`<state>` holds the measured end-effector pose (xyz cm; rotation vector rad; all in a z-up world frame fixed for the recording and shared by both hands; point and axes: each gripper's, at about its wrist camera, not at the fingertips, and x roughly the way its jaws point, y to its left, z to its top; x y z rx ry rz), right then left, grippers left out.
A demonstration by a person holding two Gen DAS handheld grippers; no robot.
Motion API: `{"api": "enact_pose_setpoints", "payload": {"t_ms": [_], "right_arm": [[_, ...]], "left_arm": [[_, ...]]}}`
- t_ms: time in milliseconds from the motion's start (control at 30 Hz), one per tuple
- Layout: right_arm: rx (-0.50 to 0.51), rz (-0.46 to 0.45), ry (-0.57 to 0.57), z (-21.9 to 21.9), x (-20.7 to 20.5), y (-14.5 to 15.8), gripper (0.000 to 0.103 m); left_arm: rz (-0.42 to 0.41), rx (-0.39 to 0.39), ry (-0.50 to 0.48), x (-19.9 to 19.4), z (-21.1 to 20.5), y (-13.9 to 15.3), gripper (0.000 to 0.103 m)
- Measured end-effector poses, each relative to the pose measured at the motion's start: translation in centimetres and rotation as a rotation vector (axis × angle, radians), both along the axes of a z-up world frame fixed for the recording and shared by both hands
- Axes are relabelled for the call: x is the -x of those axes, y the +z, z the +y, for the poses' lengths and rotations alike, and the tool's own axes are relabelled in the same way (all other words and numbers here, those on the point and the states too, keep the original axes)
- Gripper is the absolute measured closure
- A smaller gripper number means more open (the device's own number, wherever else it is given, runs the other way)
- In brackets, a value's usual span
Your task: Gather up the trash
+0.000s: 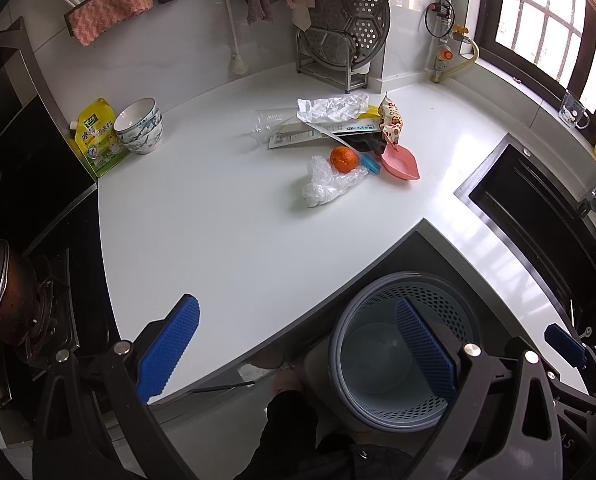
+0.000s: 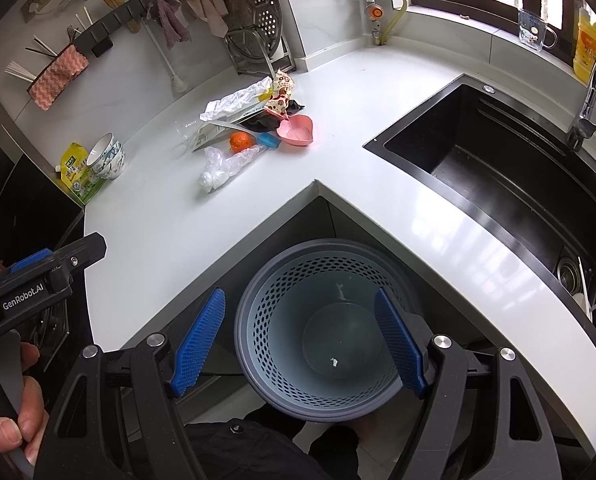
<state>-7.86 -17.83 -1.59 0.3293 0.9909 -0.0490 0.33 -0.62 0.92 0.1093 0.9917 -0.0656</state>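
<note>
Right, both tools are poised above the corner of the white countertop and nothing has been picked yet. The left gripper has its jaws spread wide with nothing between them; the right gripper is just as wide and equally empty, hanging directly over the perforated bin, which sits on the floor in the notch of the counter and looks almost bare inside. The trash is well apart from both — a cluster near the back wall: a crumpled clear plastic bag nearest, an orange touching it, a white crumpled wrapper and a printed snack packet behind. Best opening, I'd say, is the near bag — reach forward, pinch a thick fold rather than a loose edge, and steer clear of the pink dish beside it.
</note>
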Motion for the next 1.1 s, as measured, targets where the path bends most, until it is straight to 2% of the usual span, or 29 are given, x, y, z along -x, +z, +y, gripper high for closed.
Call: {"api": "enact_pose_setpoints", "payload": {"t_ms": [1100], "right_arm": [[0.003,-0.004,-0.003,0.27,0.12,-0.43,0.029]], "left_arm": [[0.000,-0.001,-0.007,0.24,0.12,-0.31,0.006]]}}
